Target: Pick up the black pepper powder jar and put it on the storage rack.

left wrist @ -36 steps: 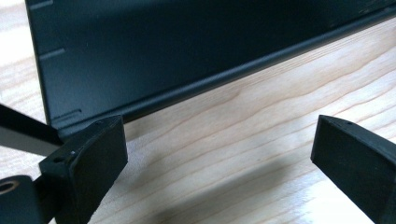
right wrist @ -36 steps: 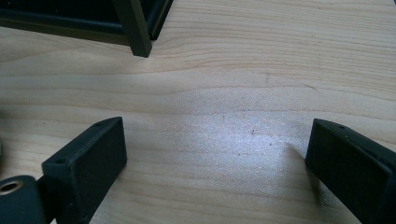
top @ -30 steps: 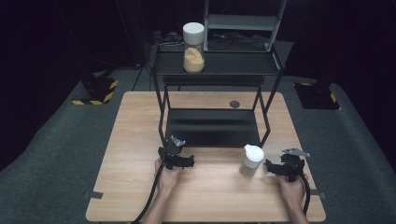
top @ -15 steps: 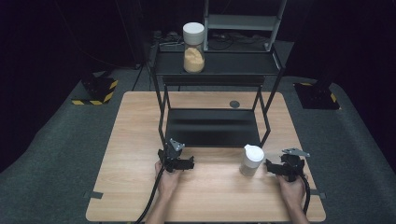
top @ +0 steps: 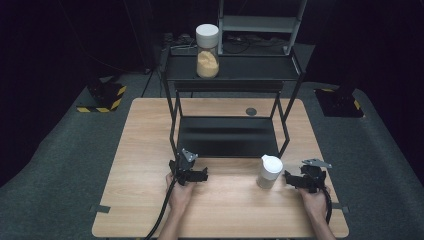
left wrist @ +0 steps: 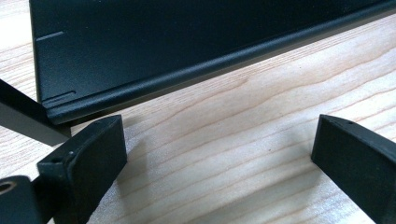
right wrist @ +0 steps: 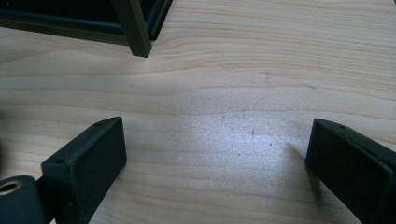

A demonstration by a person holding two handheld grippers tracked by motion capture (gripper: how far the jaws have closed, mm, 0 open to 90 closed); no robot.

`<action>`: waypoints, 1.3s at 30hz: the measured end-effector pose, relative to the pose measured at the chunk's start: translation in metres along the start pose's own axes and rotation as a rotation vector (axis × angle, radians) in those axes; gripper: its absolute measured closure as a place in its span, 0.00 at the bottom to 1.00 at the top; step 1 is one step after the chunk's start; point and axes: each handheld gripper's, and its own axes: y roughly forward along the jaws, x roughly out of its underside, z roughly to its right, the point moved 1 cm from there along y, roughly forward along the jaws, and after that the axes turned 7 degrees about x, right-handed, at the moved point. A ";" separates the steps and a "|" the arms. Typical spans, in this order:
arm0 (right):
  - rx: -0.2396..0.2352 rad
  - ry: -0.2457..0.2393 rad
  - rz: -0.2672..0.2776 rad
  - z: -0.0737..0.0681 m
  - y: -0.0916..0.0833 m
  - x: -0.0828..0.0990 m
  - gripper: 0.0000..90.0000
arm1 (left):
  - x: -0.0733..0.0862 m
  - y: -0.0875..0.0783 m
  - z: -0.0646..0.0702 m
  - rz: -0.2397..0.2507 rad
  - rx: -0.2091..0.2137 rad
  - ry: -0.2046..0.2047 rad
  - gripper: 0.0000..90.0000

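The small upright jar with a white lid (top: 270, 171) stands near the tabletop's front edge, just left of the right gripper (top: 290, 179), whose jaws gape wide and empty; the left gripper (top: 202, 175), equally spread and empty, sits farther off, toward the middle.

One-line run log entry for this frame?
left gripper: open, empty | right gripper: open, beside white-lidded jar | table: both resting
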 end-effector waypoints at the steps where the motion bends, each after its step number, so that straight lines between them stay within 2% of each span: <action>1: 0.003 0.001 0.001 0.000 0.000 0.000 0.05 | 0.000 0.000 0.000 0.000 -0.001 0.000 0.03; 6: -0.017 -0.004 -0.005 0.003 -0.003 0.001 0.05 | 0.000 0.000 0.000 0.000 0.001 0.000 0.04; 11: -0.088 -0.030 0.026 0.012 -0.018 0.008 0.04 | 0.000 0.000 0.000 0.000 0.001 -0.001 0.03; 18: -0.175 -0.086 0.027 0.016 -0.029 0.017 0.03 | 0.000 0.000 0.000 0.000 0.001 -0.001 0.03; 21: -0.215 -0.117 0.025 0.014 -0.029 0.020 0.03 | 0.000 0.000 0.000 0.000 0.001 -0.001 0.03; 26: -0.266 -0.137 0.022 0.010 -0.028 0.021 0.03 | 0.000 0.000 0.000 0.000 0.001 -0.001 0.03; 29: -0.320 -0.150 0.033 0.006 -0.026 0.021 0.03 | 0.000 0.000 0.000 0.000 0.001 -0.001 0.03; 39: -0.373 -0.157 0.059 -0.008 -0.023 0.010 0.05 | 0.000 0.000 0.000 0.000 0.001 -0.001 0.03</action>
